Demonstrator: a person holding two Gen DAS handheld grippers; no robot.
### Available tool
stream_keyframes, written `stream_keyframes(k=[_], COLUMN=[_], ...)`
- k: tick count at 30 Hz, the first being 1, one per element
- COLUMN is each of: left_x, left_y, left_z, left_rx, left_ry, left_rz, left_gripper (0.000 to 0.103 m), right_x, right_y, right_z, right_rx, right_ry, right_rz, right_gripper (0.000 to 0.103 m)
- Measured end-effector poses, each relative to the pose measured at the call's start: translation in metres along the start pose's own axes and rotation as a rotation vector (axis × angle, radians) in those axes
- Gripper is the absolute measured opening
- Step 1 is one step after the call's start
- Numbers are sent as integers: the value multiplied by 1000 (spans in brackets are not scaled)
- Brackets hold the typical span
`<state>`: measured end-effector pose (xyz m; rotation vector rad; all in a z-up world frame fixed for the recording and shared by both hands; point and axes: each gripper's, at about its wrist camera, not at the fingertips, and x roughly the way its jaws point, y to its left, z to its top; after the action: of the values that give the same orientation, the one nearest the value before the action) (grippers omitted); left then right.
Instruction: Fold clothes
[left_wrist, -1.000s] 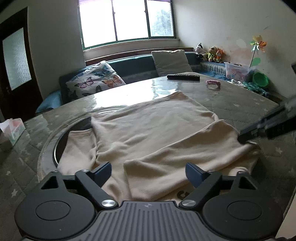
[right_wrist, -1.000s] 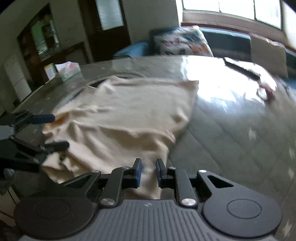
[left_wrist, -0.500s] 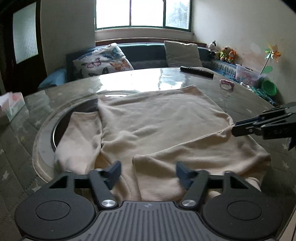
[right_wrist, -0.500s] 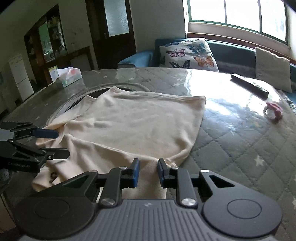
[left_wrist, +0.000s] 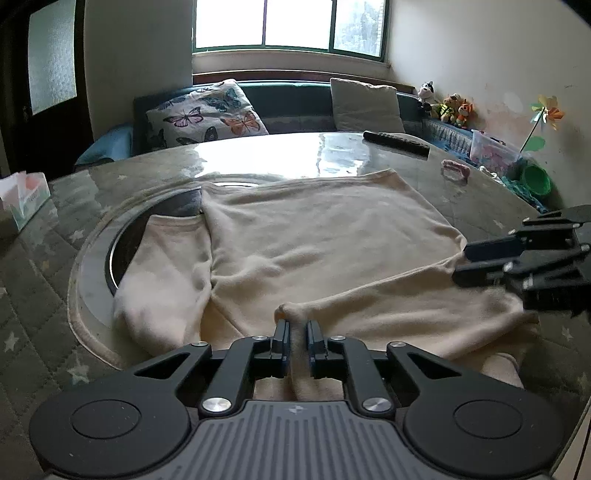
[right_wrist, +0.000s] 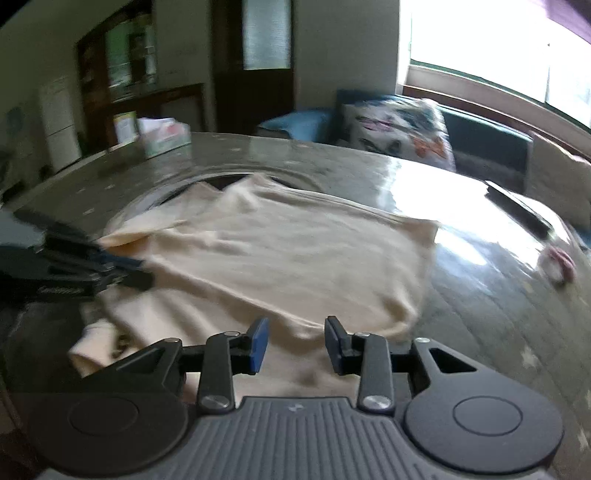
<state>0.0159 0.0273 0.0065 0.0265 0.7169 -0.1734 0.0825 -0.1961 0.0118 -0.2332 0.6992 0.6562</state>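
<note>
left gripper (left_wrist: 297, 332): clamped on a pinched fold of the cream garment (left_wrist: 314, 240) | right gripper (right_wrist: 295, 339): fingers parted, gripping nothing, garment edge just ahead | garment: spread on table (left_wrist: 258, 155) beyond both grippers

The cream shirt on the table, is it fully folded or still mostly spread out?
Mostly spread. The cream shirt lies flat across the table, only its near sleeve turned over the body; the left gripper pinches that fold.
</note>
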Motion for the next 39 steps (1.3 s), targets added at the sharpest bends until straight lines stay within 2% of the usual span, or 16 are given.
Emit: stream_keyframes(k=[6,8,11,15,23,33,39], left_x=[-14,-18,-4,14,50,77,94], left_y=[5,9,22,38,72,85,93], left_z=[4,9,21,38,72,74,74], left_rx=[30,40,21,-3,-52,-82,-99], left_ry=[-19,-33,-28,-21,-8,28,49], left_rz=[35,58,75,96,140,115,100], left_gripper=[16,25,32,32,32,31,23], right_x=[13,18,23,27,31,37,39], right_y=[35,48,66,82,81,79,77], right_z=[3,3,4,6,6,8,8], right_rx=[-89,-121,-181,-234,-229,-216,-211], right_ry=[20,28,27,22,30,27,26], right_rz=[93,124,149,168,191,220,232], right_gripper=[36,36,36,36,37,43,45])
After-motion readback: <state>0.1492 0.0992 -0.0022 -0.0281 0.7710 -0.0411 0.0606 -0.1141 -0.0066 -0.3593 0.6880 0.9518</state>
